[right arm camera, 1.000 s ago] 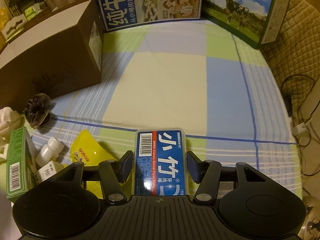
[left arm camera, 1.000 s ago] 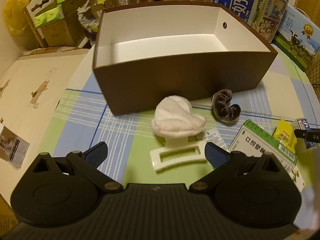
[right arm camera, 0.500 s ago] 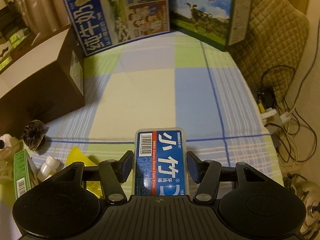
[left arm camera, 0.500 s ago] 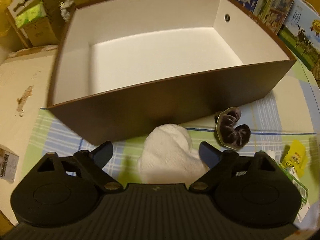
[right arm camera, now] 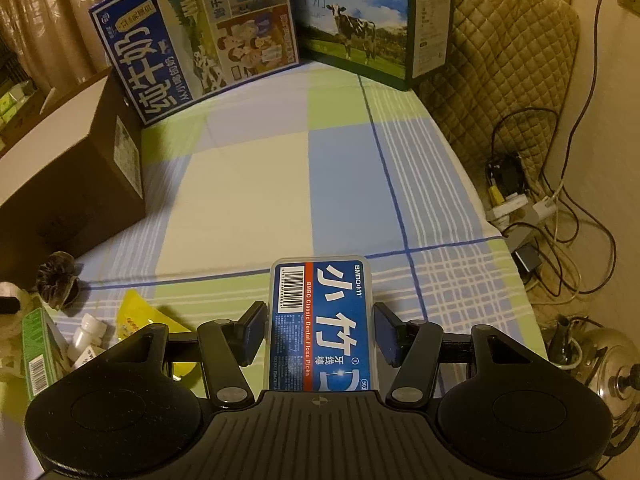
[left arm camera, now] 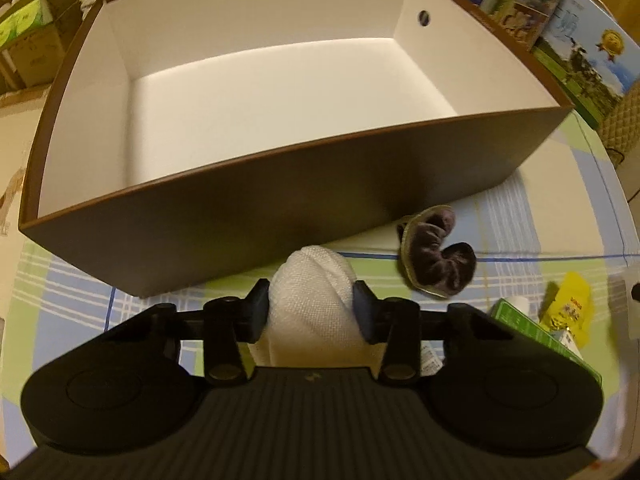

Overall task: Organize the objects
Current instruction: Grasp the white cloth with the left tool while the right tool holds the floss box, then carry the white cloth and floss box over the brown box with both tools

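Left gripper (left arm camera: 311, 311) clamps both fingers on the white cloth (left arm camera: 312, 300), right at the near wall of the brown box (left arm camera: 280, 196). A dark scrunchie (left arm camera: 438, 266) lies just right on the checked tablecloth (left arm camera: 560, 220). Right gripper (right arm camera: 320, 330) pinches the blue floss case (right arm camera: 322, 320) above the cloth, box well off to its left. Milk cartons (right arm camera: 200, 40) stand behind.

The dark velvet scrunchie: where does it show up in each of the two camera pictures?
Left wrist view: dark scrunchie lies right of centre, on the cloth before the brown box.
Right wrist view: scrunchie at the far left edge, below the box's corner.
Shared landmark: the brown box.
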The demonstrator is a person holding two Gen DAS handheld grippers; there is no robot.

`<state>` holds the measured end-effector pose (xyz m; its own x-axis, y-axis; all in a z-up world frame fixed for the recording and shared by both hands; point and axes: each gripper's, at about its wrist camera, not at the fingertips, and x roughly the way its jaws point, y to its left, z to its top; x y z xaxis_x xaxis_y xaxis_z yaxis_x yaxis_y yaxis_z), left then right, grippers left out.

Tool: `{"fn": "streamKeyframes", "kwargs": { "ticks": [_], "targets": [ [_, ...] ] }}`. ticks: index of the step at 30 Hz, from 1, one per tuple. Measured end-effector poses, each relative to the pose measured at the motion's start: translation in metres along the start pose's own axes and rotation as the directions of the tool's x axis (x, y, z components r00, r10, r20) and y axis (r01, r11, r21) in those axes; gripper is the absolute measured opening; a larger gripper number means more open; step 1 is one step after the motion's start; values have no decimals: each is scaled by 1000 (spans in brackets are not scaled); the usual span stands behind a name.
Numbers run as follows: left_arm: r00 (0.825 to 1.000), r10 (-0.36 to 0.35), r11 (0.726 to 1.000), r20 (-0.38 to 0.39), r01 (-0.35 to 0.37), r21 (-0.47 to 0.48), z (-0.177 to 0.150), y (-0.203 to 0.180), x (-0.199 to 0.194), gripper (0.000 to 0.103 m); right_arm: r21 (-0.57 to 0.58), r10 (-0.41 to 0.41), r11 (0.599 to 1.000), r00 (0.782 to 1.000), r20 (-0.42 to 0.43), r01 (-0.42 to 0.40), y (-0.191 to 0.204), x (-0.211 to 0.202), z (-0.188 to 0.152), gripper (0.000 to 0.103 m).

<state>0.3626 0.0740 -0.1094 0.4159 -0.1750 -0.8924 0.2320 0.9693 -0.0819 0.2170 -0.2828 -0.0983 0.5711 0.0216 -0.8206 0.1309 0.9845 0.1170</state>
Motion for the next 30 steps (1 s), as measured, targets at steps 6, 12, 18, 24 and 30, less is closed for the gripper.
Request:
{"fn": "streamKeyframes", "kwargs": {
  "ticks": [6,12,18,24,30],
  "targets": [
    [1000,-15,1000,26,15,9,-6,0,-15,31,-15,29,999,999,16,-29,12,-6,2,54],
    [997,-31,1000,77,30,8,-8,0,-43,31,-42,70,997,997,29,-69,29,-10,8,54],
    [990,-46,999,133,46,-3,-3,6,-71,31,-86,132,988,990,48,-127,56,-15,19,54],
    [977,-60,998,205,64,-10,10,14,-98,31,-141,227,966,972,57,-217,94,-20,36,54],
    [961,-95,995,260,102,-15,33,20,-114,13,-202,356,920,932,68,-337,144,-21,69,54]
  ]
}}
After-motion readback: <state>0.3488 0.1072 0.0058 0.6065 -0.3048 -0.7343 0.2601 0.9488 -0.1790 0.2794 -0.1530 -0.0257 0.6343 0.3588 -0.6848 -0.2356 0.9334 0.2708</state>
